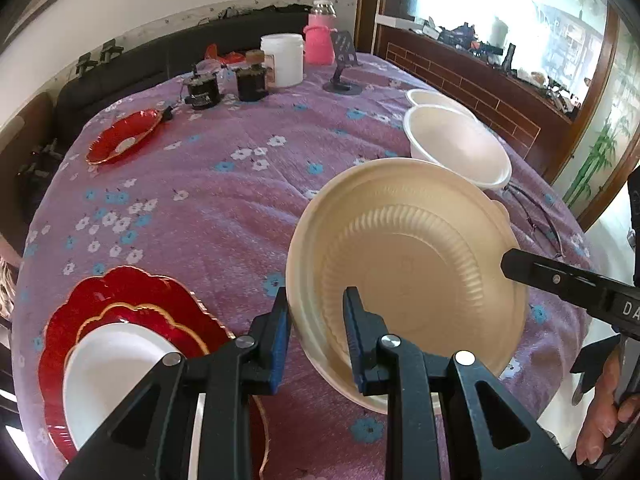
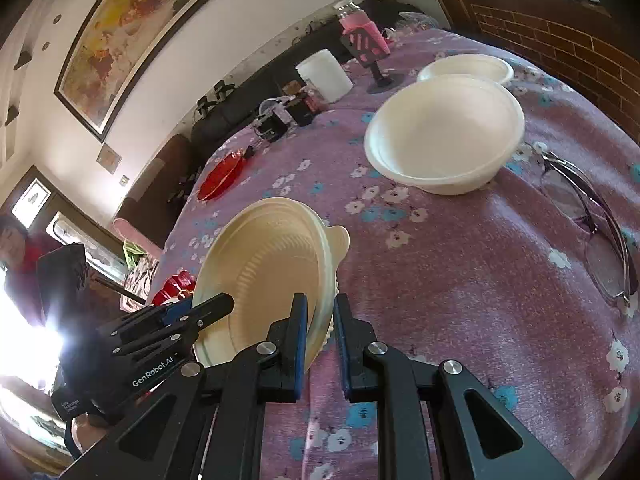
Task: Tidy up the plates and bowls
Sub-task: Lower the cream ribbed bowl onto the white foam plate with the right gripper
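"GenRobot.AI" on left hand-held gripper [image 2: 200,312]

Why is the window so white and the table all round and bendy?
In the left wrist view, daylight overexposes the window to white; in the right wrist view, glare blooms at the lower left; both fisheye lenses bulge the purple flowered tablecloth.

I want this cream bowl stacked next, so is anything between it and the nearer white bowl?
Nothing visible: only bare purple floral tablecloth lies between the tilted cream ribbed plastic bowl and the nearer white bowl. The eyeglasses lie off to the side.
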The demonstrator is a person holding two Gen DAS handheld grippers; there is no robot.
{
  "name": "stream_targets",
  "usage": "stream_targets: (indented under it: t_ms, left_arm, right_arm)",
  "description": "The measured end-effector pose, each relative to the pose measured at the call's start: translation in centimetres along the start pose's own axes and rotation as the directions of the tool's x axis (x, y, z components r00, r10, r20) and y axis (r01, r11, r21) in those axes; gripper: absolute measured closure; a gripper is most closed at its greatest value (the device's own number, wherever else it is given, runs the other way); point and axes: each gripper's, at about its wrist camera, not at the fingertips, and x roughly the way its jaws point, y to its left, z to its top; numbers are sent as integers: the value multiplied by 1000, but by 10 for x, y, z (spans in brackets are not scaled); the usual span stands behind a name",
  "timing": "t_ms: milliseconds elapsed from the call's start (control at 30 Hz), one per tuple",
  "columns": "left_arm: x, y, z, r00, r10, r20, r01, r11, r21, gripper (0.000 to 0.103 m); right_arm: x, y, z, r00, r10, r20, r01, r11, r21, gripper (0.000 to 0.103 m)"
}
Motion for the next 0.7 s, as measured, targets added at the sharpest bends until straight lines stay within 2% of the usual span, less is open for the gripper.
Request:
stream_targets:
  t_ms: [367, 700]
  left_arm:
    - [-58, 43, -6, 993, 27, 116, -20, 998, -58, 78]
    - [-84, 88, -32, 987, 82, 137, -66, 991, -116, 78]
  right_arm:
    - [1, 58, 6, 998, 64, 4, -63, 993, -98, 88]
    - [23, 103, -3, 990, 124, -65, -132, 979, -157, 88]
